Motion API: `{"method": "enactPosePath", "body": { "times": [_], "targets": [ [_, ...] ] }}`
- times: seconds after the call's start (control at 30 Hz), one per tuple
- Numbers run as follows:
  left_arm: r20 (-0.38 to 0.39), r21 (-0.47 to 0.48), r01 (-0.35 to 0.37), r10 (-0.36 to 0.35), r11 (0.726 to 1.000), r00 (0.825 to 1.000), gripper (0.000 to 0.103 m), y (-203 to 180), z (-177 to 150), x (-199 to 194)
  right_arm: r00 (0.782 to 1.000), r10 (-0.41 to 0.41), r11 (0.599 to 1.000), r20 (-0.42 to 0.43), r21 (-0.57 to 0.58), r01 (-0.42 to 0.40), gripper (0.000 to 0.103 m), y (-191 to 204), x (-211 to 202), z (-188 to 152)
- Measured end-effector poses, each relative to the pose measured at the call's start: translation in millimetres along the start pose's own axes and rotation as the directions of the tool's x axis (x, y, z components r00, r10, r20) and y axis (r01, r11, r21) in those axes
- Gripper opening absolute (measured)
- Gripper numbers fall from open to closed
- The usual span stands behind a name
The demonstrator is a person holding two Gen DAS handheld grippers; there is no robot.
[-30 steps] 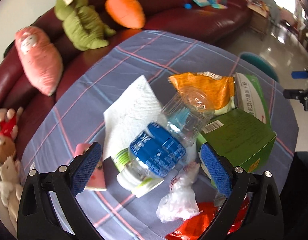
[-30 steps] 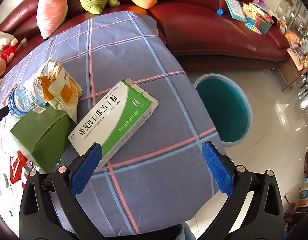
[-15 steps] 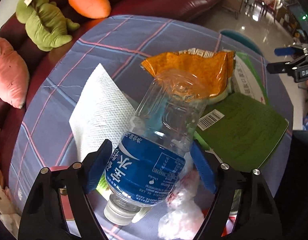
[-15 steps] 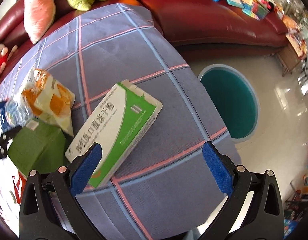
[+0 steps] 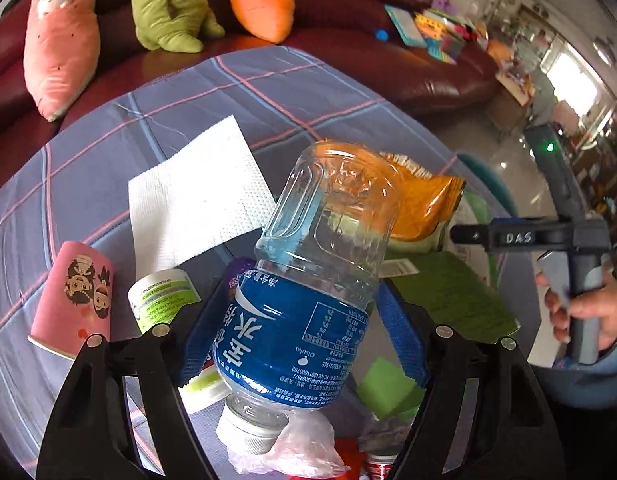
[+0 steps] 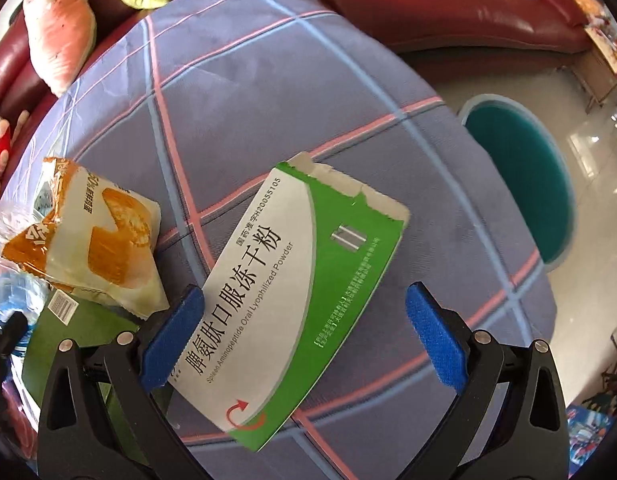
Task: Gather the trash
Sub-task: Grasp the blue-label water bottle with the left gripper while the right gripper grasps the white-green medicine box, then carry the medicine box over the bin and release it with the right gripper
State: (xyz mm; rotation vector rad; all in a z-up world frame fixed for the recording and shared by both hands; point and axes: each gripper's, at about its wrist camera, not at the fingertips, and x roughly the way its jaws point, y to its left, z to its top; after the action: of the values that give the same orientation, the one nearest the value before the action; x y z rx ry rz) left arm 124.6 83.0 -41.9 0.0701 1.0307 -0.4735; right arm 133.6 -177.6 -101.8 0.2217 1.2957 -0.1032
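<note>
both cameras sit behind their own fingers, angled steeply down at the table (image 6: 268, 80), close to it. ahead of the left one lies the orange snack bag (image 5: 420, 200); the right view shows that bag (image 6: 88, 240) off to its left, with the sofa (image 5: 348, 8) beyond.

Dark red leather sofa (image 5: 348, 12) curves beside glossy pale floor (image 6: 588, 168).

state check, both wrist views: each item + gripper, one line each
left gripper: jaws just closed in, pads on the bottle
water bottle: capped, looks empty, tilted, cap end toward the camera
right gripper: open, straddling the box, pads clear of it
medicine box: flat on the cloth, far flap torn open
snack bag: crumpled
paper cup: on its side
paper towel: spread flat
</note>
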Motion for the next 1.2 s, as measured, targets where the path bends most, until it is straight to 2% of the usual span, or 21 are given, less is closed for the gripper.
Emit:
{"method": "enactPosePath", "body": {
  "times": [0.03,0.1,0.17,0.23,0.33,0.43,0.63,0.77,0.9,1.03,1.2],
  "targets": [
    [0.005,-0.004,-0.004,0.004,1.000,1.000,0.076,-1.3,0.2,-2.1,1.000,0.006,1.000,0.000,-0.015,-0.006,0.095,0.9,0.0,-0.2],
    [0.007,-0.026,-0.008,0.008,1.000,1.000,0.076,-1.8,0.7,-4.4,0.999,0.047,0.998,0.011,-0.051,-0.046,0.084,1.0,-2.9,-3.3],
    [0.004,-0.056,-0.018,0.018,0.998,1.000,0.076,-0.5,1.1,-6.8,0.998,0.054,0.996,0.014,-0.075,-0.053,0.073,-1.8,-7.6,-5.6],
    [0.017,-0.072,-0.022,0.023,0.997,1.000,0.076,-0.9,0.8,-13.1,0.997,0.079,0.994,-0.005,-0.078,-0.080,0.070,-10.7,-11.3,-7.5],
    [0.039,-0.083,-0.029,0.032,0.996,0.999,0.076,-3.4,1.2,-19.5,0.994,0.100,0.993,-0.040,-0.053,-0.102,0.071,-17.2,-10.8,-3.7],
    [0.047,-0.115,-0.031,0.036,0.993,0.998,0.076,0.8,-1.0,-19.6,0.991,0.123,0.992,-0.055,0.004,-0.123,0.079,-14.6,-4.6,3.7],
    [0.023,-0.135,-0.049,0.053,0.990,0.998,0.076,13.0,-8.4,-13.0,0.993,0.093,0.996,-0.073,0.004,-0.093,0.087,8.3,12.0,10.7],
    [-0.017,-0.125,-0.055,0.053,0.991,0.998,0.076,19.1,-10.1,-1.3,0.991,0.073,0.997,-0.112,-0.017,-0.075,0.087,21.4,24.5,9.3],
    [-0.043,-0.126,-0.059,0.054,0.990,0.998,0.077,25.0,-16.7,7.7,0.996,0.056,0.993,-0.071,-0.101,-0.063,0.083,24.4,18.1,4.5],
    [-0.063,-0.131,-0.064,0.056,0.989,0.996,0.077,28.7,-20.2,12.2,0.995,0.068,0.988,-0.077,-0.133,-0.078,0.079,13.2,11.4,-0.4],
    [-0.039,-0.120,-0.084,0.080,0.989,0.996,0.075,19.6,-22.2,2.4,0.994,0.100,0.986,-0.043,-0.126,-0.105,0.077,2.3,-4.3,-1.5]
  ]
}}
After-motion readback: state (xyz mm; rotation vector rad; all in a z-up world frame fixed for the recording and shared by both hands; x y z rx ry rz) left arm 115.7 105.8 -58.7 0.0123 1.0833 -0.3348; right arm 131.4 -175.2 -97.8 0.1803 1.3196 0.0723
